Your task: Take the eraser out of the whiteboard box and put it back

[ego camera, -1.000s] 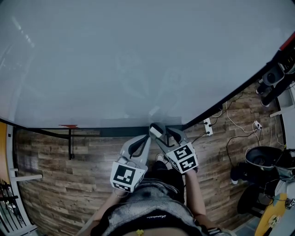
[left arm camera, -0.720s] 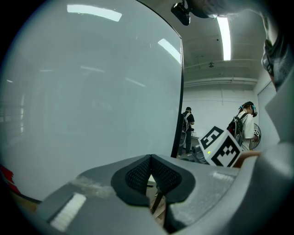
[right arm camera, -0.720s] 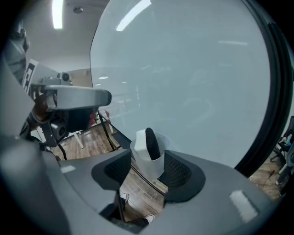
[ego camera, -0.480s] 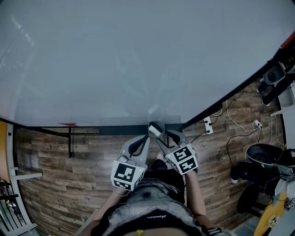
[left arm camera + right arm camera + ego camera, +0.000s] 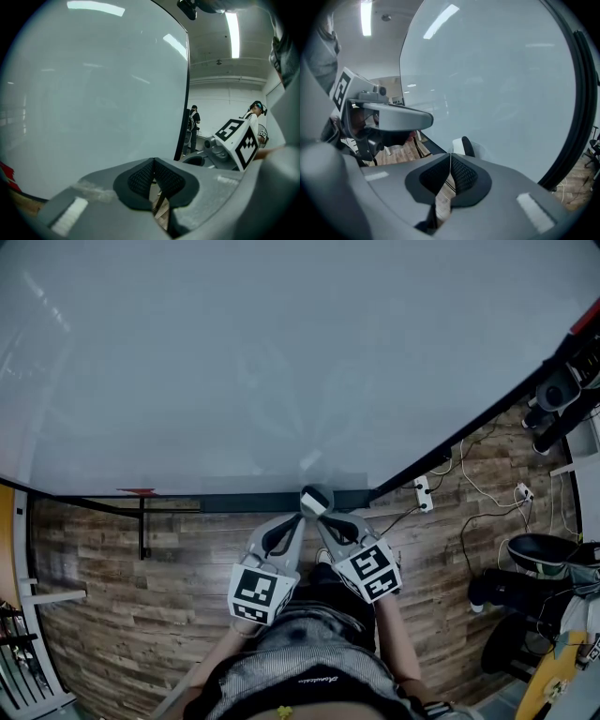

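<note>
Plainly the eraser (image 5: 316, 500) sits in the dark box (image 5: 234, 505) along the whiteboard's (image 5: 281, 362) bottom edge, near its right corner, just past the tips of the right gripper (image 5: 323, 519). That gripper's jaws are pressed together with nothing between them. The left gripper (image 5: 296, 521) beside it is likewise closed and empty. To lift the eraser out, I judge the right jaws must part first, straddle its body squarely, then close firmly before rising clear of the box.

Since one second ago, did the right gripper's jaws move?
Yes. The right gripper has shut its jaws just short of the eraser at the tray.
</note>
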Demonstrator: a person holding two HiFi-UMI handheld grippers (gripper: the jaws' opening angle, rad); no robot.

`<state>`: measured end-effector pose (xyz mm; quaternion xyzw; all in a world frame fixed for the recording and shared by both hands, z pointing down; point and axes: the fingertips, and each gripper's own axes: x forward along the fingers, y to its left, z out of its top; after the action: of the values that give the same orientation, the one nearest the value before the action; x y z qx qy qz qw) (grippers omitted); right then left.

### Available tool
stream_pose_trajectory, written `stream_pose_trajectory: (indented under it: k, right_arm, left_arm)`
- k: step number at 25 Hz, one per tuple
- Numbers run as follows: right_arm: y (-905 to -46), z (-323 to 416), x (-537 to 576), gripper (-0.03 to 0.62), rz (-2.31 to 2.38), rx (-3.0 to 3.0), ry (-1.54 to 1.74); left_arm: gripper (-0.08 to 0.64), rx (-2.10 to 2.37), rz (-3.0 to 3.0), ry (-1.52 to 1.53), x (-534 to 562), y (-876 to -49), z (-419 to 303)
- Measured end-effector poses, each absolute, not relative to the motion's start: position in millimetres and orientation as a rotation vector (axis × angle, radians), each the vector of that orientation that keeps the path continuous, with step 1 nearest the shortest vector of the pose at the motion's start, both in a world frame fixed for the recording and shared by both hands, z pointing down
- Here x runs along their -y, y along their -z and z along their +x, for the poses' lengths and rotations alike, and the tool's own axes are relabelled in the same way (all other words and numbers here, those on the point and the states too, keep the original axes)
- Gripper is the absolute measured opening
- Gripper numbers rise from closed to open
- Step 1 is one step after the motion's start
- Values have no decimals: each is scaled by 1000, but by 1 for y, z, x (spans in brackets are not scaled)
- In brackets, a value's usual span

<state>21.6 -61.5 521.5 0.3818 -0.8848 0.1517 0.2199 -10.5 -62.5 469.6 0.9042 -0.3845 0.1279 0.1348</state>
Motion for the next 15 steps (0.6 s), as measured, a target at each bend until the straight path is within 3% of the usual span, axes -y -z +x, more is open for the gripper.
stream_pose_trajectory:
  k: [15]
  right_arm:
    - [-453,-14,65,3,1151,2660,-247]
  left_arm:
    - [2,1257,2638,-314,73,-451,-29]
